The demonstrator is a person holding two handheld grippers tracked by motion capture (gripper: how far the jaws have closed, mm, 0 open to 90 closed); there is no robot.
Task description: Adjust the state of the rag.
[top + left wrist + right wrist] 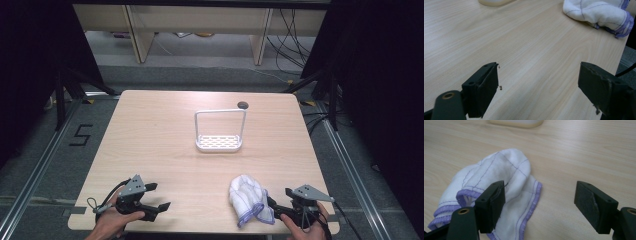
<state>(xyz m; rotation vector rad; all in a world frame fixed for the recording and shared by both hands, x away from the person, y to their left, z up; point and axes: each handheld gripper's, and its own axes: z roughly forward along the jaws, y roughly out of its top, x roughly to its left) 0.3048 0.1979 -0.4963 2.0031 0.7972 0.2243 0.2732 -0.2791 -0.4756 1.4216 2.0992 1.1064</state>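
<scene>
Black jaws spread wide on the right gripper (540, 205) sit over the white cloth (499, 182) at nine o'clock, the left gripper (539, 85) gapes over bare table (499, 32), and the high view adds a white rack (220, 143) at twelve o'clock.

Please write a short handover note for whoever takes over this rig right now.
Left gripper: open, holding nothing, low over the near left of the table.
Right gripper: open, jaws not closed on anything, just beside the cloth.
Cloth: white with a purple edge, crumpled at the near right of the table, in front of the right gripper.
White rack: stands upright mid-table, nothing hung on it.
Done: nothing visibly yet.
Left: probably grasp the cloth; where it should go is unclear.
</scene>
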